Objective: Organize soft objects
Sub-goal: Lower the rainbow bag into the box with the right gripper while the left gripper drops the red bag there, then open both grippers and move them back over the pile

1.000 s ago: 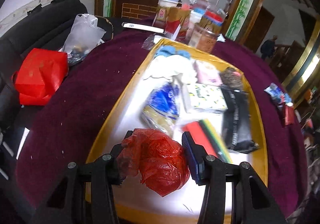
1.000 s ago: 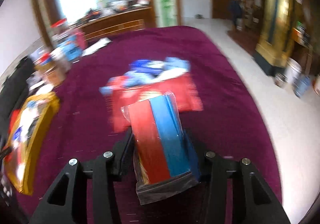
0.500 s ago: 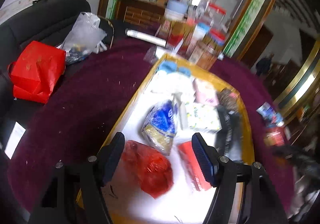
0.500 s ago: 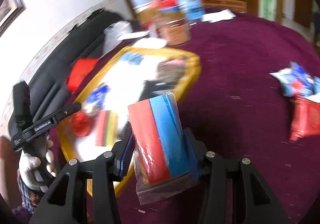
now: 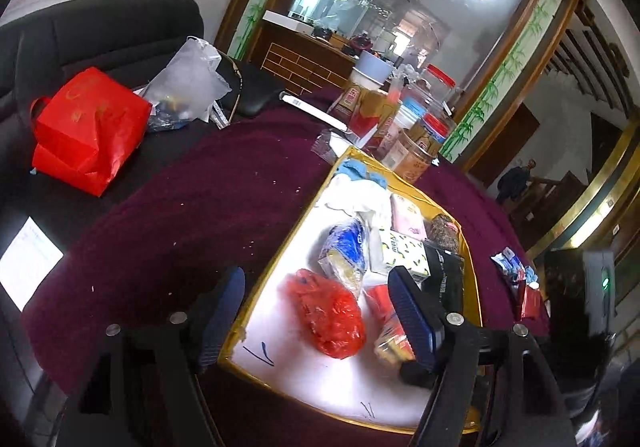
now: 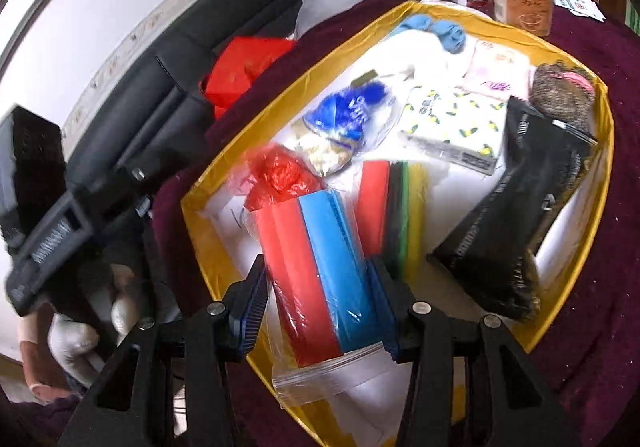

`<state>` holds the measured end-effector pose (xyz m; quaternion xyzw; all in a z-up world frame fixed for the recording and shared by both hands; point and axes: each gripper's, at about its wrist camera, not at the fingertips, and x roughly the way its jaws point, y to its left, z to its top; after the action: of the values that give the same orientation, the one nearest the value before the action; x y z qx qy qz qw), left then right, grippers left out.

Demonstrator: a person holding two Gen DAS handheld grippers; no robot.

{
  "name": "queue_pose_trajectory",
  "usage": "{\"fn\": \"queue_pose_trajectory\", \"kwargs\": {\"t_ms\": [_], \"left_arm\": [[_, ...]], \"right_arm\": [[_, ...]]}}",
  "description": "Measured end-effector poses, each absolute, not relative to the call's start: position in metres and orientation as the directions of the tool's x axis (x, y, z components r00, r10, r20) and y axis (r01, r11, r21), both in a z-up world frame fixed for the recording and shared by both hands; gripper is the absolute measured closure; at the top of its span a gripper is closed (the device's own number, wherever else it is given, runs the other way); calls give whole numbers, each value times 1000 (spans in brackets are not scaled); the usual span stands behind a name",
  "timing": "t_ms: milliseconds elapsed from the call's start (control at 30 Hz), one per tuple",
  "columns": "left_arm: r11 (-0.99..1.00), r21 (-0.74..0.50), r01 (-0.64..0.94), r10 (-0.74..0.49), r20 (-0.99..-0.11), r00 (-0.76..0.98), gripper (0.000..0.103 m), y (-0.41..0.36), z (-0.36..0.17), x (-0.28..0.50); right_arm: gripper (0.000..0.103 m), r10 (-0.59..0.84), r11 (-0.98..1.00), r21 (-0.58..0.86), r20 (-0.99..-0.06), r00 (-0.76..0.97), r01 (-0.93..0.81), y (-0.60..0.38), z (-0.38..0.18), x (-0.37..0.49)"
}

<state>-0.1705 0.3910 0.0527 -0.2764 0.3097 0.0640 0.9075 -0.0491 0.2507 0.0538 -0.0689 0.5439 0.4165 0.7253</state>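
A yellow-rimmed tray (image 5: 280,259) on the purple cloth holds several soft packs. A crumpled red plastic bag (image 5: 330,315) lies on its white floor. My left gripper (image 5: 312,279) hovers over it. Its jaws are opening, and the bag sits loose between and below the fingers, touched by neither. My right gripper (image 6: 320,275) is shut on a red and blue pack in a clear zip bag (image 6: 312,239). It holds the pack over the near end of the tray (image 6: 602,167), beside the red bag (image 6: 280,179) and a striped pack (image 6: 396,207).
Also in the tray are a black pouch (image 6: 520,207), a lemon-print tissue pack (image 6: 452,127) and a blue-and-white bag (image 6: 340,127). Jars and boxes (image 5: 416,135) crowd its far end. A red paper bag (image 5: 88,131) sits on the left and snack packets (image 5: 516,279) on the right. A gloved hand (image 6: 76,331) holds the left gripper.
My left gripper let go of the red bag, opened and drew back; the bag now lies on the tray. My right gripper swung the red and blue pack across the table to over the tray.
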Motion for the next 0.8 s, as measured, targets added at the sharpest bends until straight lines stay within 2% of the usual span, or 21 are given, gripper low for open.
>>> {"fn": "queue_pose_trajectory", "kwargs": {"t_ms": [167,300,467,567,800], "left_arm": [[829,-481,-285,-67,-590,804,25,393,50,-171],[827,-486,-283,-73,-592,802,25,391,49,-171],[829,-477,-292,-65,-601,797,24,389,50,-174],[834,-473,-284,-64,-595,801,24,384,55,-177],[870,-449,-204,-108,-577,810,23,351,67,-171]], "right_arm": [[54,509,640,294,-854,105,-710,260,55,-54],[36,511,619,253,-849,136,-744,265,57,-66],[35,576,620,284,-798,179,-731,235,73,-66],[30,598,654,295,-766,238,-697,194,79,-60],[30,513,810,284,-767,387,-513,72,70,-38]]}}
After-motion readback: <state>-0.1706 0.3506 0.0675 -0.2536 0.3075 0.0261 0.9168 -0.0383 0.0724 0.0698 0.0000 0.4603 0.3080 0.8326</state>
